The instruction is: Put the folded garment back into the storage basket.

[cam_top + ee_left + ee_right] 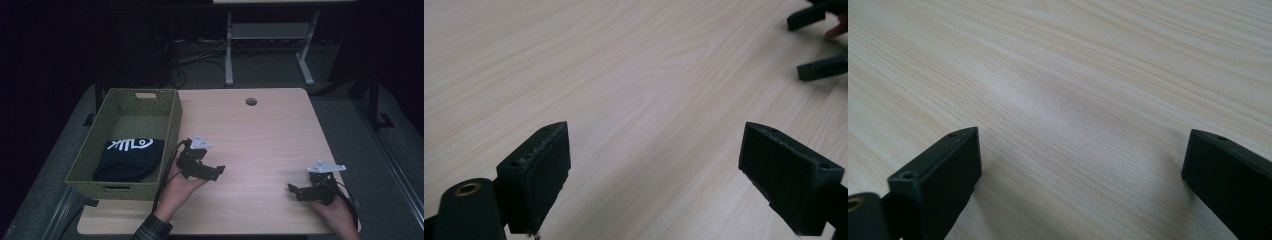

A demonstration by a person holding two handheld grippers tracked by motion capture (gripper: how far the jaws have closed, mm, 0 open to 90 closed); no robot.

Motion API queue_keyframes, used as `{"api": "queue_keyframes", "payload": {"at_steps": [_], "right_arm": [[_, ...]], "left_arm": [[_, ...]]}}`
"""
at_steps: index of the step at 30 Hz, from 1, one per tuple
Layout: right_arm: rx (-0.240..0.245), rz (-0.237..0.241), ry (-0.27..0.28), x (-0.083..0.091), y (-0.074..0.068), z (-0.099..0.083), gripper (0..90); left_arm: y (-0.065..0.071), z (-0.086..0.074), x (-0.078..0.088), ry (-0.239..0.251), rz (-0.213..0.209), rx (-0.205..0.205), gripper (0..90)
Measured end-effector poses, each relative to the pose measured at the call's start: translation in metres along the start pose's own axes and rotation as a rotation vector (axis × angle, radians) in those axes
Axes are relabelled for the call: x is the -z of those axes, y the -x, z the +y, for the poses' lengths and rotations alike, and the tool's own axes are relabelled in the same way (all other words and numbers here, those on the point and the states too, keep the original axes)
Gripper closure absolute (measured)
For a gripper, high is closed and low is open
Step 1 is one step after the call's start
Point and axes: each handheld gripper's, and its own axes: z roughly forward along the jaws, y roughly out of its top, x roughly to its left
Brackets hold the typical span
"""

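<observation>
Dim high view, dark surroundings; gripper views brighter, soft

A black folded cloth garment with a white printed design (129, 158) lay inside a rectangular olive-green woven basket (171, 126), toward the basket's near end. The white print faced upward on the far part of the garment, while the near part was plain black and bunched against the near wall. The basket stood at the left edge of the pale wooden bench (260, 135), its long sides running near to far.
</observation>
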Motion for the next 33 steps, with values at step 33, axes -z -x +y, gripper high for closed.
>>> {"api": "queue_keyframes", "payload": {"at_steps": [33], "right_arm": [[-0.002, 0.0, 0.0, 0.0, 0.0, 0.0, 2.3]], "left_arm": [[-0.008, -0.053, -0.061, -0.002, 0.066, -0.067, 12.7]]}}
